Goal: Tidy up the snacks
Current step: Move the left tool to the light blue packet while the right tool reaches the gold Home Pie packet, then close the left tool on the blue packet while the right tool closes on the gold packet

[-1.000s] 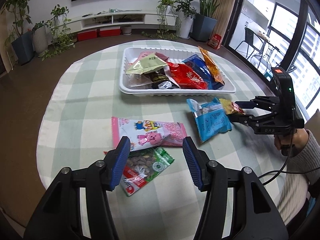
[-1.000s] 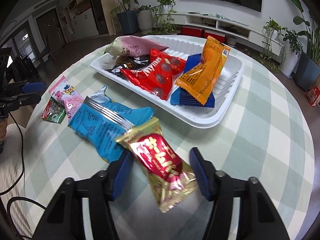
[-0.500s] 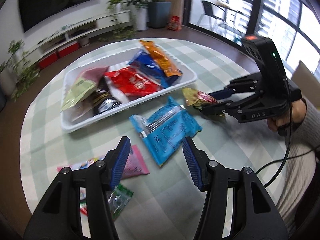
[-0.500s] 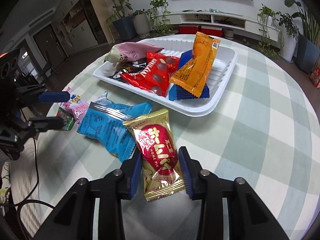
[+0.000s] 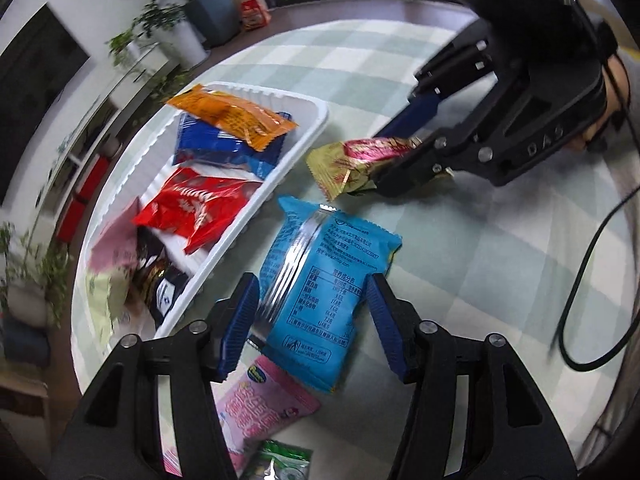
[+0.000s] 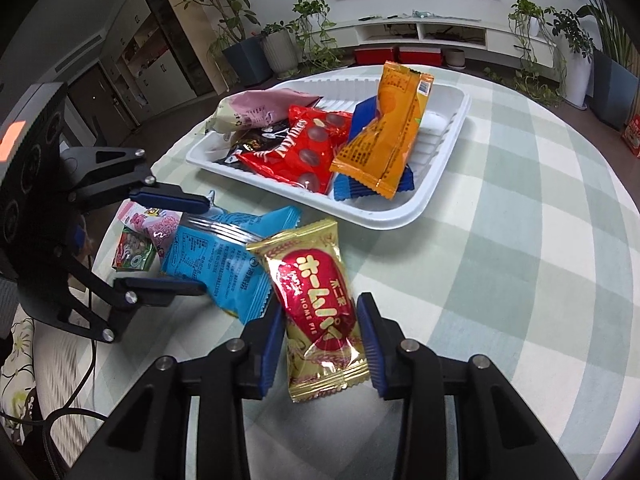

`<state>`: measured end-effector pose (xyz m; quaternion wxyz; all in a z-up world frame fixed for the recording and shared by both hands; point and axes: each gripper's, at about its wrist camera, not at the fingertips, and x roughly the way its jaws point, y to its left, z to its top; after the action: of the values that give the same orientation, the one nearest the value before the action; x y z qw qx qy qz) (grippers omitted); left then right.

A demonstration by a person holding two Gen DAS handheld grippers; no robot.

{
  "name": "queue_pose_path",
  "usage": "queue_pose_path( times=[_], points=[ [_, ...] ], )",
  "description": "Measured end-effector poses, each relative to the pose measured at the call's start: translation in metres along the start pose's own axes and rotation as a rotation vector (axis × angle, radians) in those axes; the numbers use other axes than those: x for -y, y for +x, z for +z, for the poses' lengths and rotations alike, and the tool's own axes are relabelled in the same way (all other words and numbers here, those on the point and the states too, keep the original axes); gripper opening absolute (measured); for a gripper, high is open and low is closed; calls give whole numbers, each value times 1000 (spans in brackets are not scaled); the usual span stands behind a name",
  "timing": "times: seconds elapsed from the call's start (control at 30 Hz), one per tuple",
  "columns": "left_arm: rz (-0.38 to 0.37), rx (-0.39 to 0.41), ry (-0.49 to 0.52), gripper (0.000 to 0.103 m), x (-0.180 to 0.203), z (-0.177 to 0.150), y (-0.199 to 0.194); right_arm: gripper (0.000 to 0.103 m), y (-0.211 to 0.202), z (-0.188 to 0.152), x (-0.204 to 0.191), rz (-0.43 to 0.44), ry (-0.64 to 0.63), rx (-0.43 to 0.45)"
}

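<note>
Right wrist view: the right tongs [image 6: 322, 338] are clenched on the gold-and-red pie packet [image 6: 316, 300], both blue pads pressing its long sides.
Pie packet: it stands up out of the tongs with its far end above the bench [image 6: 520, 240], just near of the white tray [image 6: 444, 160].
Left wrist view: the left tongs [image 5: 312, 320] straddle the light blue packet [image 5: 320, 276], which lies flat on the checked cloth; their jaws have just been opening a little.
Left tongs, state: released, with a gap showing at the right pad; the left pad looks very close to the packet's silver seam, and contact there is hard to judge in the blur.
Light blue packet: just right of the tray's long rim, with its printed back up.
Pink packet [image 5: 264, 404]: on the bench, near of the blue one and partly under its near end.
Green packet [image 5: 280, 464]: nearest of all, at the bottom edge of the left view.
Tray contents: an orange packet [image 6: 384, 140] lying across a dark blue one [image 6: 360, 120], a red packet [image 6: 304, 152], a black one [image 6: 256, 140] and a pink-and-pale one [image 6: 256, 112] at the left end.
Person: a hand [image 5: 612, 92] grips the right tool's handle at the far right.
</note>
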<state>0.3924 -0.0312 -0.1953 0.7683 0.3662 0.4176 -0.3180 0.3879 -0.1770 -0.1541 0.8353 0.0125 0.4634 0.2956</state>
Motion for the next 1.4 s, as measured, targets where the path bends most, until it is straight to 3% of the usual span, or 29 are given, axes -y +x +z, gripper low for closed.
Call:
queue_pose_path(
  times=[0.1,0.2,0.33,0.5,0.73,1.0,1.4],
  points=[
    [7,-34,63,59,2,3,13,39,0,0,0,1,1,0],
    [-10,-13,39,59,-4,5,18,39,1,0,0,1,3,0],
    [-77,12,-56,56,-19,3,25,39,1,0,0,1,4,0],
    [-118,38,-152,44,-38,0,30,39,1,1,2,11,20,1],
    [-187,74,-303,37,-58,-4,31,39,0,1,13,68,104,2],
    [-253,111,-397,34,-53,-14,17,39,0,-2,21,184,223,1],
    [-255,183,-485,34,-31,-47,-44,39,-6,-13,15,292,321,21]
  ],
)
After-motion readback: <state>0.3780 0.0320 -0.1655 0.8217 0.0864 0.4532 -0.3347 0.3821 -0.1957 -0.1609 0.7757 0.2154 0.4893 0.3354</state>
